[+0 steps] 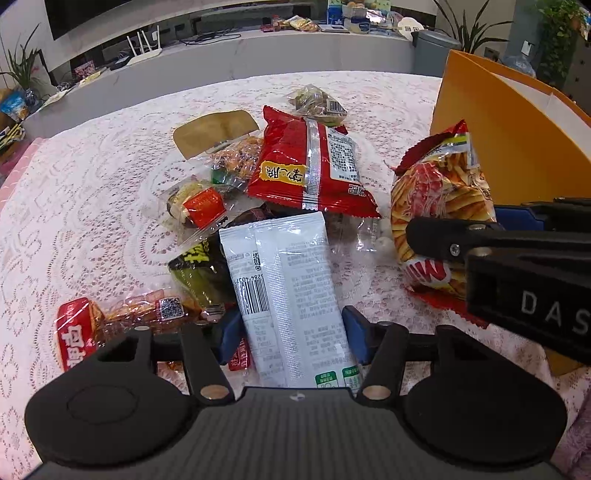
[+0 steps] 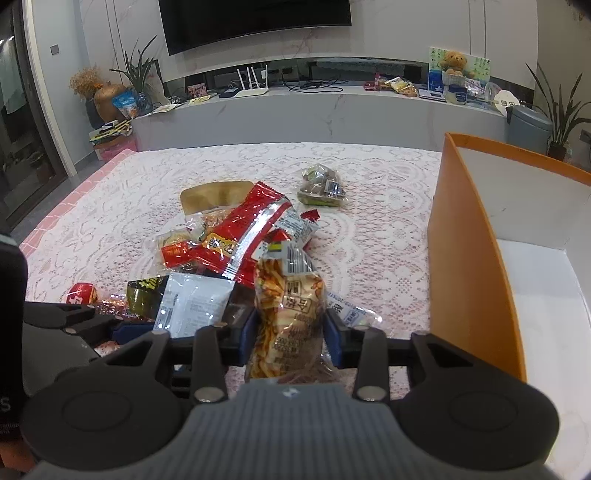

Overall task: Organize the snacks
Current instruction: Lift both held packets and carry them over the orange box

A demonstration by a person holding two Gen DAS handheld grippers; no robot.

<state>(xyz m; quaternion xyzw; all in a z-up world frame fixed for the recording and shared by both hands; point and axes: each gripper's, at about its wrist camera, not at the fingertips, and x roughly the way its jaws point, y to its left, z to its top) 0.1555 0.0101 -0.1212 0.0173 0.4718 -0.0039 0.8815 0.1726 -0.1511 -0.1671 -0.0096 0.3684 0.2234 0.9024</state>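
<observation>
A white snack packet (image 1: 288,291) lies lengthwise, barcode side up, over a dark green packet (image 1: 197,271). Behind it rests a red bag (image 1: 310,166) with its silver seam upward. A fries-printed bag (image 2: 291,314) stands upright beside an orange box (image 2: 469,258) with a white interior.

A home living room is shown: a television (image 2: 255,22) is mounted above a long marble shelf (image 2: 332,107), flanked by potted plants (image 2: 557,110), a router (image 2: 251,83) and a lace-covered table (image 2: 369,236).
</observation>
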